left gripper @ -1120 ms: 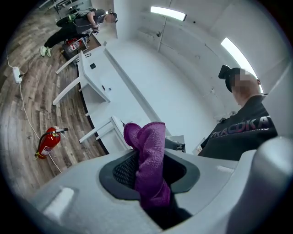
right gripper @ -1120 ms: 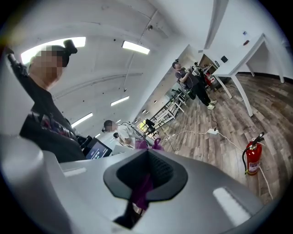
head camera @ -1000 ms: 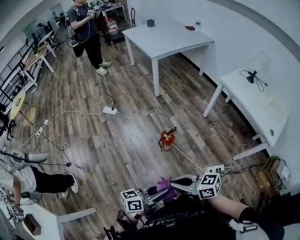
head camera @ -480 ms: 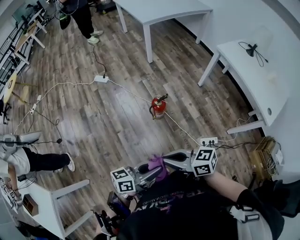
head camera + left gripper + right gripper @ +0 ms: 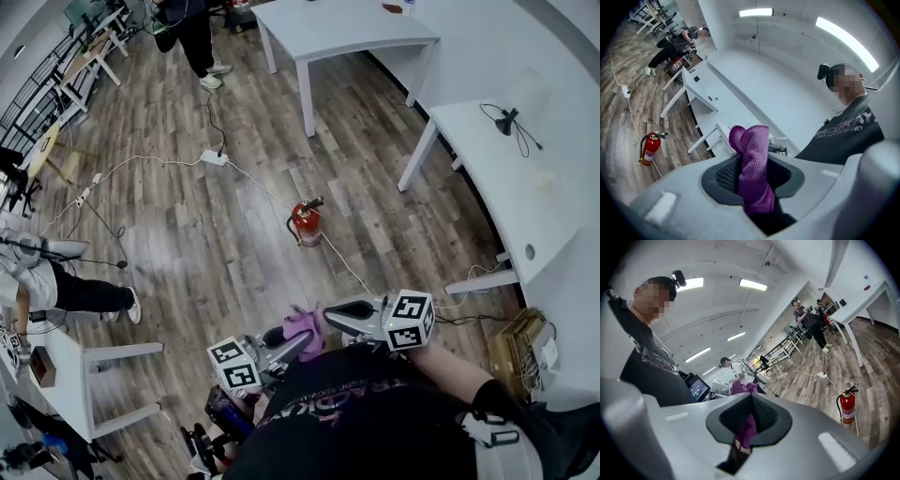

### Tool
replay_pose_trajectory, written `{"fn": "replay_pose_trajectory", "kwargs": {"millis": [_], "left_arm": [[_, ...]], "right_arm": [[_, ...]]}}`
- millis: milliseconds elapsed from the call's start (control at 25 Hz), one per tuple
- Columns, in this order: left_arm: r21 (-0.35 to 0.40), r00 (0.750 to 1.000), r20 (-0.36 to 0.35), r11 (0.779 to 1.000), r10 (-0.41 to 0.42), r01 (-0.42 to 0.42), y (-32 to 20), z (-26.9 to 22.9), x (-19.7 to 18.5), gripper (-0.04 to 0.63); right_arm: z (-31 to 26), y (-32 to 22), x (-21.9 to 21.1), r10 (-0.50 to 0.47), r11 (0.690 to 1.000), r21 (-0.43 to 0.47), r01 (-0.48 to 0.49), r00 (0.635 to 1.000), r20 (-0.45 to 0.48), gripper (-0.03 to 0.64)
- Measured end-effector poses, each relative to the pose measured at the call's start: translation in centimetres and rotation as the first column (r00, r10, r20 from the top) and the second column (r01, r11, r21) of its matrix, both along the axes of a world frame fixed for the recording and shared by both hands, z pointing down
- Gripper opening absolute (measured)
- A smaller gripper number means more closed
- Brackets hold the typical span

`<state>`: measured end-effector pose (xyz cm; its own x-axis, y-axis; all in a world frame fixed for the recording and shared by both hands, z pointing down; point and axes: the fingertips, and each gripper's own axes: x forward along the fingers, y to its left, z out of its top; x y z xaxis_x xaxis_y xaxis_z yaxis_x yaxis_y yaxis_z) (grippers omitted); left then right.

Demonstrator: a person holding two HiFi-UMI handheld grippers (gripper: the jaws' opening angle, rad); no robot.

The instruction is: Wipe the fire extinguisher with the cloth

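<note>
Fire extinguisher (image 5: 307, 225) higher in frame, upright on plank floor (image 5: 216, 258), white table (image 5: 342, 26) beyond

- In the left gripper view, the lower end of the purple cloth (image 5: 752, 159) sinks out of sight between the jaws of the left claw (image 5: 752, 180), which clamp it.
- The right claw (image 5: 749, 425) is closed and shows only a purple strip in its gap. Whether it pinches the cloth or the cloth lies behind it cannot be told.
- In the head view, the wearer's dark torso (image 5: 375, 422) covers both hands.
- The label on the fire extinguisher (image 5: 306, 223) is too small to read.
- The standing person (image 5: 195, 37) is cut off by the top edge, so only legs and shoes show.
- The person at the left edge (image 5: 80, 292) shows only a leg and a shoe.
- The right desk (image 5: 506, 187) runs out of frame.
</note>
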<state>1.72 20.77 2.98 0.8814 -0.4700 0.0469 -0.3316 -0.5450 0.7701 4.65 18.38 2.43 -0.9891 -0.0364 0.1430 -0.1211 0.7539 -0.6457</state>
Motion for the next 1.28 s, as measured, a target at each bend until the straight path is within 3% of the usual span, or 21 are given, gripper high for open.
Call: {"fn": "replay_pose_trajectory", "kwargs": {"millis": [240, 400, 560, 1080, 1280], "left_arm": [[-0.019, 1.0, 0.026, 1.0, -0.004, 0.005, 1.0, 0.7, 5.2, 0.121], [-0.011, 0.998, 0.054, 0.999, -0.033, 0.034, 0.1, 0.7, 5.7, 0.121], [0.015, 0.995, 0.1, 1.0, -0.014, 0.013, -0.7, 0.0, 5.4, 0.121], [-0.031, 0.998, 0.051, 0.998, -0.048, 0.05, -0.1, 0.7, 5.6, 0.121], [-0.006, 0.997, 0.048, 0.998, -0.064, 0.064, -0.2, 0.5, 6.3, 0.121]], "right_arm": [[1.3, 1.2, 5.5, -0.024, 0.999, -0.039, 0.023, 0.999, -0.026, 0.0], [1.9, 0.8, 6.7, -0.006, 0.999, -0.041, 0.004, 0.998, -0.055, 0.0], [1.0, -0.3, 6.7, 0.039, 0.999, -0.025, -0.039, 0.999, -0.02, 0.0], [1.6, 0.6, 8.6, 0.056, 0.997, -0.051, -0.057, 0.998, -0.014, 0.003], [1.3, 0.2, 9.0, 0.056, 0.998, -0.038, -0.057, 0.998, -0.013, 0.002]]}}
